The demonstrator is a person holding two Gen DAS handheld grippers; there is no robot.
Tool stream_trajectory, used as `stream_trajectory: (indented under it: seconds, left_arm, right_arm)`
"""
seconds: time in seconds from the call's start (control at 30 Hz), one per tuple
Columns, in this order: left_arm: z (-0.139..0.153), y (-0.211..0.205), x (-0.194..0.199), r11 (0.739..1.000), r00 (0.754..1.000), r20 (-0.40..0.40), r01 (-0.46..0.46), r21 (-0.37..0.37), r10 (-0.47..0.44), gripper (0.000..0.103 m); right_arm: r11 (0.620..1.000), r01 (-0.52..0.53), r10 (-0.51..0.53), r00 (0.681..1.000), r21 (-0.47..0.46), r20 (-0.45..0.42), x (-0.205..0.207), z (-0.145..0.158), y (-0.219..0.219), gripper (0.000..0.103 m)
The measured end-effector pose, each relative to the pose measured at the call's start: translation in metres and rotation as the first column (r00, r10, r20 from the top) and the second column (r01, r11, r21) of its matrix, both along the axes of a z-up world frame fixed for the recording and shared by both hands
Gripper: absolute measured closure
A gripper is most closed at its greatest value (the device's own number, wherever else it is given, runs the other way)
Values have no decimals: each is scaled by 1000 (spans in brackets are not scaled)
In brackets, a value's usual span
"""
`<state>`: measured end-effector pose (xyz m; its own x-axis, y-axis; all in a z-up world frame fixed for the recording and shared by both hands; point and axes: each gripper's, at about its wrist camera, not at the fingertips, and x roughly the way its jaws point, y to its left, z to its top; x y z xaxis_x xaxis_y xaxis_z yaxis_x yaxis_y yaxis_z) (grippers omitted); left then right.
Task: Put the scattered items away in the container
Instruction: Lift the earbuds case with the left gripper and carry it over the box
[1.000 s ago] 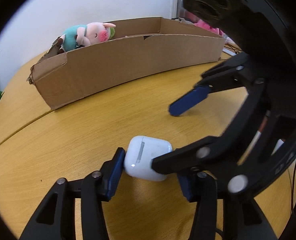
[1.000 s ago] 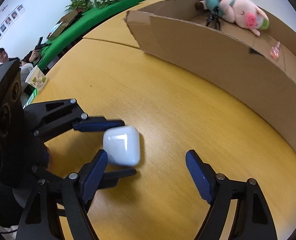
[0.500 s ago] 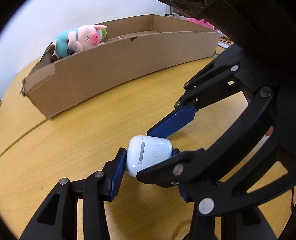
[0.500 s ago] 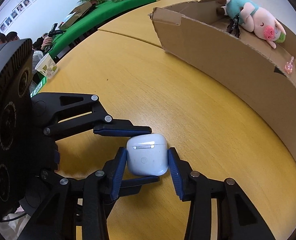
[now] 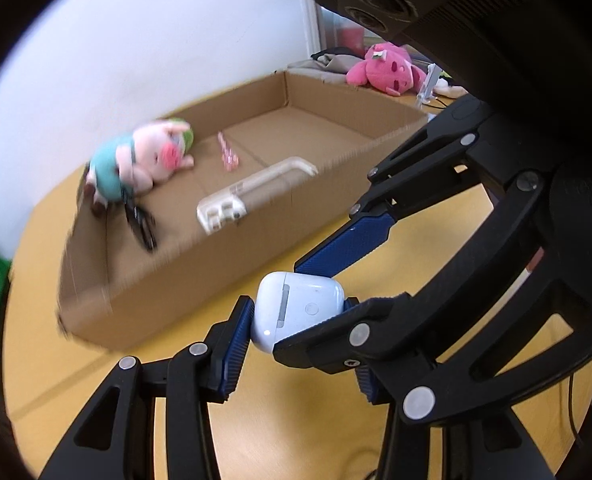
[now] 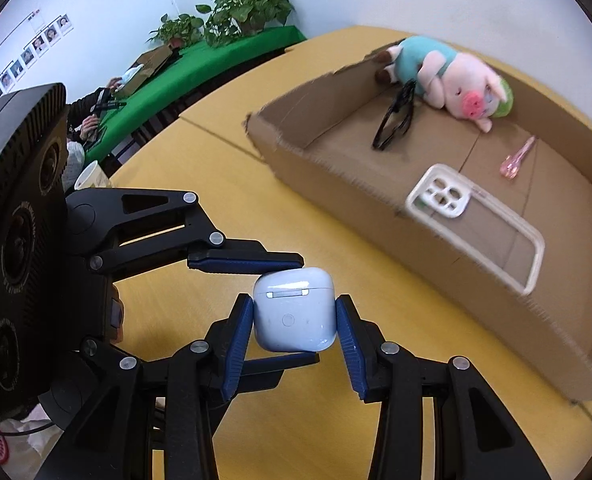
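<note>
I have the white earbud case clamped from 2 directions at once, lifted above the yellow wooden table in front of the cardboard box. My right gripper pinches it by the sides, blue pads pressed flat against the shell. My left gripper squeezes the same case across the other axis; in the right wrist view its 2 fingers sit one on top of the case and one underneath, both touching. The hinge strip and the small round button of the case face the right wrist camera.

The box lies just beyond the case, open side up. Inside it, measured from the near wall, a pale phone case leans closest, propped against that wall. Farther in, a small pink trinket lies on the box floor. At the far left end of the box rests a plush pig in a teal shirt, with black glasses touching it on the side toward the near wall.

Beyond the box's far right corner, in the left wrist view, I see a pink plush toy.
</note>
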<state>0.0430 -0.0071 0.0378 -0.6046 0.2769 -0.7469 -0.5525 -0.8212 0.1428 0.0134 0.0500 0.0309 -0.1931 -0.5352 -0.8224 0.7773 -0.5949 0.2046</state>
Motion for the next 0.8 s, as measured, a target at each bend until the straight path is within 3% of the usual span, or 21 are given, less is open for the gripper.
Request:
stream_trajectory:
  seconds: [0.33, 0.53, 0.8]
  left_arm:
    - [61, 15, -77, 998, 998, -47, 40, 54, -37, 59]
    - [73, 12, -125, 996, 998, -49, 41, 77, -37, 59]
    - [74, 7, -178, 998, 999, -43, 36, 49, -34, 59]
  right_arm:
    - [997, 64, -66, 997, -44, -39, -76, 71, 16, 58]
    - [994, 85, -86, 996, -71, -6, -128, 86, 17, 58]
    - [993, 93, -93, 996, -66, 6, -180, 87, 8, 58]
